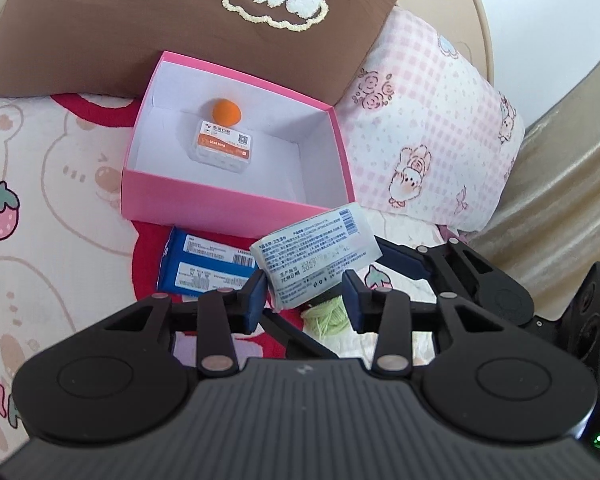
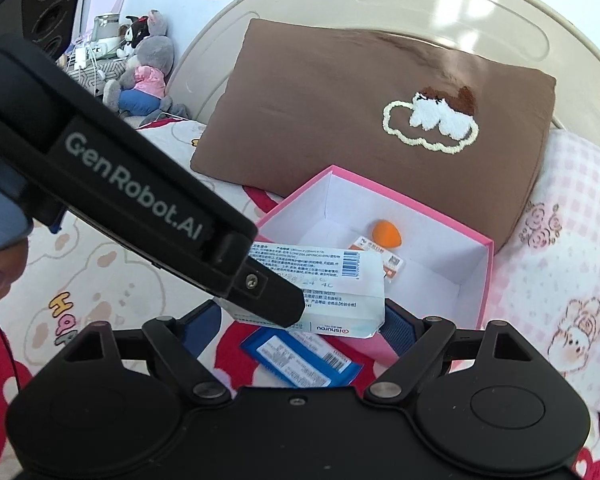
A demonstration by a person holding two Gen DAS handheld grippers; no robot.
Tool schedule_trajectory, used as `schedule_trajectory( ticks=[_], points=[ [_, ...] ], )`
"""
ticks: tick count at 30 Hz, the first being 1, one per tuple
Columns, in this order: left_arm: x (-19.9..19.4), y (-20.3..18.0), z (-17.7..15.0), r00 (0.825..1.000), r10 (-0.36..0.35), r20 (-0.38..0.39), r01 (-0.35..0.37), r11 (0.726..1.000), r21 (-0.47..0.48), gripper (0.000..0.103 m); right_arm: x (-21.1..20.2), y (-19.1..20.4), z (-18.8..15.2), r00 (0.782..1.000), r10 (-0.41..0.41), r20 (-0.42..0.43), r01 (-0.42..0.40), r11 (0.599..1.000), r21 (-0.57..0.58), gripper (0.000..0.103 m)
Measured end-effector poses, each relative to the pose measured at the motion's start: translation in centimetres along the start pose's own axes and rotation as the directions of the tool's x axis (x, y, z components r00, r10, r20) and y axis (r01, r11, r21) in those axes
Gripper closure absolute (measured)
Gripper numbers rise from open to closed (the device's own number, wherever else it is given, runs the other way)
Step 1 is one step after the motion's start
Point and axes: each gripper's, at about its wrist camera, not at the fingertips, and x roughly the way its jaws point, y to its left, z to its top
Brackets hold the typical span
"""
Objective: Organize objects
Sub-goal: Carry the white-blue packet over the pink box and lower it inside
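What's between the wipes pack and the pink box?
Nothing visible. The wipes pack hangs short of the open pink box; only its near wall lies between. The orange sponge and small packet inside leave bare floor.

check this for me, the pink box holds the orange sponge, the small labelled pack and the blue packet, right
Not quite. The blue packet is not in the pink box; it lies on the bedspread just outside the box's near wall. The left wrist view shows it. The orange sponge and the small labelled pack are inside.
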Motion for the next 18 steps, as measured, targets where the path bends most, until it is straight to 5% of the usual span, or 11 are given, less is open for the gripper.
schedule_trajectory(
  ticks=[18],
  points=[
    [3.9,0.3,5.7,1.000,0.014,0.015,-0.014,1.000,-0.004,0.065,5.5,-6.3,3.6,0.992,0.121,-0.029,-0.117,0.987,0.113,0.019]
  ],
)
